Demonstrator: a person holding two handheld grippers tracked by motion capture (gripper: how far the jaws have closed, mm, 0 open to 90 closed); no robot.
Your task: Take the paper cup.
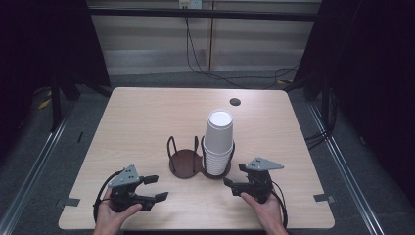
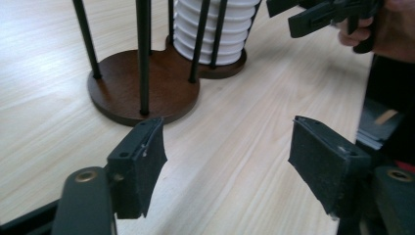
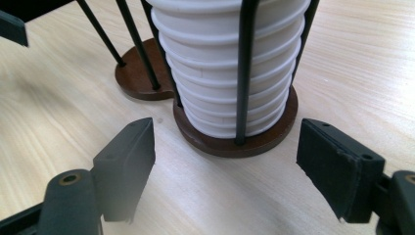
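A dark wooden cup holder [image 1: 185, 163] with two round bases and black wire posts stands mid-table. Its right base carries a stack of several upside-down white paper cups [image 1: 218, 139]; its left base [image 2: 142, 90] is bare. My left gripper [image 1: 157, 187] rests low at the front left, open, and points toward the bare base with only tabletop between its pads [image 2: 139, 161]. My right gripper [image 1: 235, 175] sits at the front right, open, just short of the cup stack [image 3: 230, 63] and its base [image 3: 235, 142], touching neither.
The light wooden table [image 1: 147, 117] has a small dark round hole [image 1: 235, 102] near its back edge. Cables hang behind the table. Tape marks sit at both front corners. In the left gripper view the right gripper [image 2: 323, 14] shows at the top right.
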